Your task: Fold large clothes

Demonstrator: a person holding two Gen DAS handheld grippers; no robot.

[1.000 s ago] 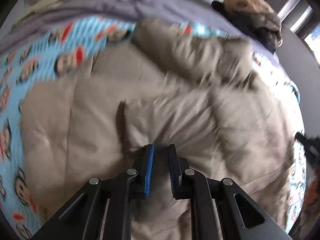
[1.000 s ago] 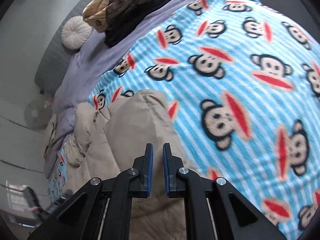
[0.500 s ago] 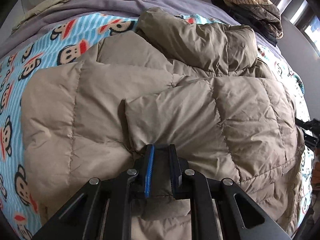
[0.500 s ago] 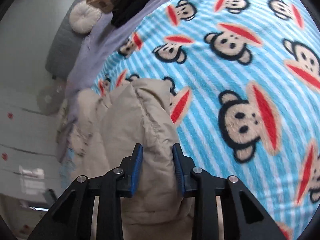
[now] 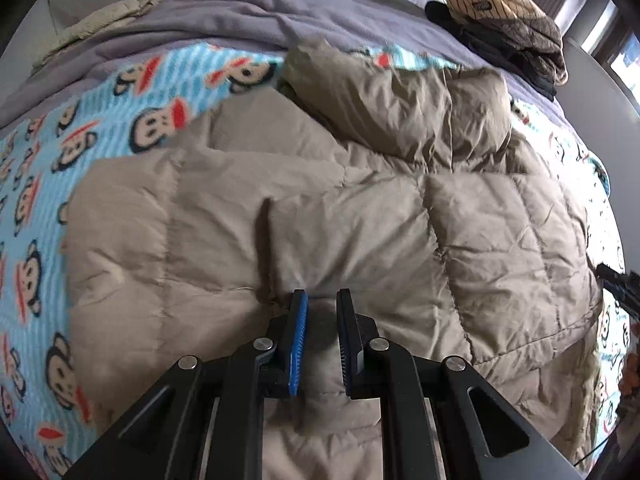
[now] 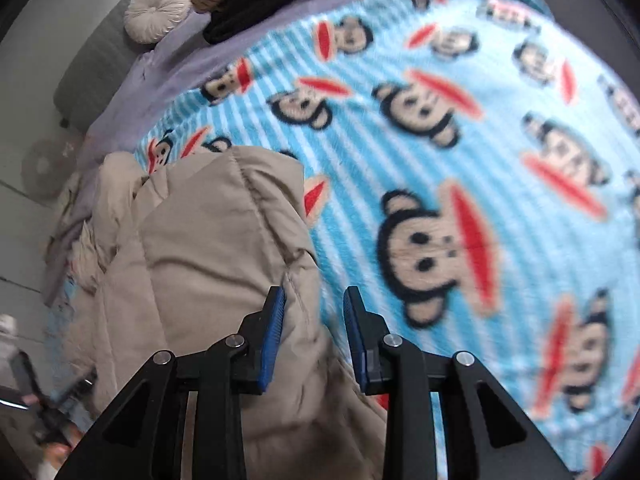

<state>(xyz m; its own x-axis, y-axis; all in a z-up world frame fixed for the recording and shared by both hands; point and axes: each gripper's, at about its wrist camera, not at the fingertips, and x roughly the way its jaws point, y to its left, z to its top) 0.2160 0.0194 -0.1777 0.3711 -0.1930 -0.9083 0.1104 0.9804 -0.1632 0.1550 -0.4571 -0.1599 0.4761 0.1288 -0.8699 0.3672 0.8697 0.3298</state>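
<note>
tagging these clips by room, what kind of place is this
Most likely a bedroom: a bed covered by a blue monkey-print blanket over a lilac sheet, a tan puffer coat spread on it for folding, and a pile of clothes near the far edge.

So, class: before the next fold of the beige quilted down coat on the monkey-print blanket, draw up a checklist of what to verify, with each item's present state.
1. Left claw clamped on the beige quilted down coat: ok, its jaws are nearly shut with coat fabric between them.
2. Right claw gripping the coat's edge: not ok, its jaws have just been opening and stand apart, not pressing the fabric.
3. Coat lies on the blue striped monkey-print fleece blanket: ok.
4. Bare blanket beside the coat for folding: ok.
5. Pile of dark and striped clothes clear of the coat: ok.
6. Coat's underside smooth: cannot tell.
</note>
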